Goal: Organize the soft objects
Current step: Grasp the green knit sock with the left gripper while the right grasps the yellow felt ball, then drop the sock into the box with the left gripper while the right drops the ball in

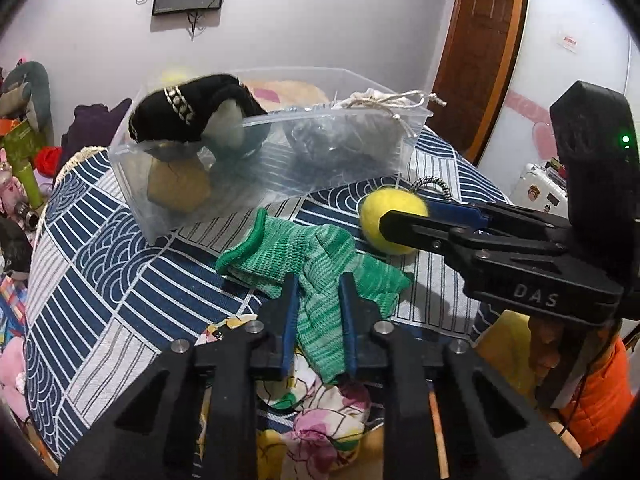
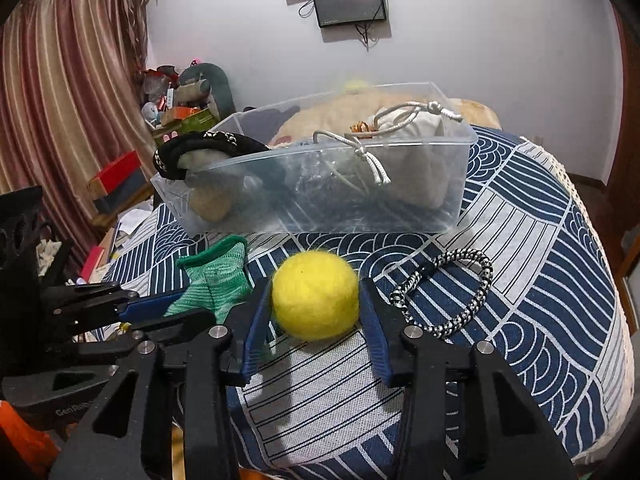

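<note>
Blue-white patterned cloth (image 2: pixel 520 240) covers the surface. Left gripper (image 1: pixel 318 300) angled down, pinching green knit glove (image 1: pixel 320 256) at near edge. Right gripper (image 2: pixel 316 304) beside it, pads pressed on yellow ball (image 2: pixel 315 294) w/ braided loop (image 2: pixel 448 292) just right. Behind — clear bin (image 2: pixel 320 184) holding soft items. Far wall w/ monitor (image 2: pixel 350 2), curtain (image 2: pixel 68 100) left.

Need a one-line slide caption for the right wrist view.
Right gripper closing around a yellow ball on the patterned cloth, clear bin behind, cord loop beside.

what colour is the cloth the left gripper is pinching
Mottled green glove, with a solid green cuff; left wrist view.
</note>
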`<move>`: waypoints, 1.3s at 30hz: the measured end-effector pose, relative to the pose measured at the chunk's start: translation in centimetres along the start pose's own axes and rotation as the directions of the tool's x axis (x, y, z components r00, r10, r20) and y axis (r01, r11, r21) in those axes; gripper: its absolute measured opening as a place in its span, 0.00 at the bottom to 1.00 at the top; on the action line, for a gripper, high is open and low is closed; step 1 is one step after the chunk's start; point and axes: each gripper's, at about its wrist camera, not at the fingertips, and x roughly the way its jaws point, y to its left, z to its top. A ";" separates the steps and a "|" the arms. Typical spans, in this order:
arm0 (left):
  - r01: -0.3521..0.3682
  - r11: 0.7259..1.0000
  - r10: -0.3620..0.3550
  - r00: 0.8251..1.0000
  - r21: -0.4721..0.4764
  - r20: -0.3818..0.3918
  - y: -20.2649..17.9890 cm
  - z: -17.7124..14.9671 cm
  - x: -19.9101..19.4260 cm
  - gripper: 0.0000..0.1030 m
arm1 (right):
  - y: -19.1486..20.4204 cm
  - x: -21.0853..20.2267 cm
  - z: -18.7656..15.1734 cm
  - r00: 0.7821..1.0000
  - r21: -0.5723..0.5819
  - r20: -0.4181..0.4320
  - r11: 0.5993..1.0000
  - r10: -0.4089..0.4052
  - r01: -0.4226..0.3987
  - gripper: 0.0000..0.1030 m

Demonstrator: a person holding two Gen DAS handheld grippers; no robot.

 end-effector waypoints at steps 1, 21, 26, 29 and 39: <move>-0.001 1.000 0.001 1.000 -0.001 0.005 0.0 0.1 -0.2 0.15 | 0.0 -0.1 0.1 1.000 -0.002 0.002 1.000 -0.003 0.003 0.38; 0.010 0.999 -0.004 0.980 -0.031 0.198 1.7 4.7 -7.0 0.12 | 0.9 -5.5 3.3 0.983 -0.051 0.184 0.998 -0.020 0.029 0.37; -0.003 1.000 0.009 0.966 -0.022 0.258 1.5 6.3 -8.3 0.09 | 1.0 -6.2 4.7 0.973 -0.059 0.231 0.997 -0.026 0.040 0.37; -0.015 1.000 0.019 0.957 -0.017 0.289 1.6 7.3 -9.0 0.05 | 1.0 -6.0 5.6 0.968 -0.058 0.249 0.997 -0.031 0.047 0.37; -0.050 0.999 0.047 0.968 0.006 0.245 1.6 7.4 -8.2 0.05 | 0.8 -5.3 5.7 0.971 -0.044 0.240 0.998 -0.026 0.038 0.37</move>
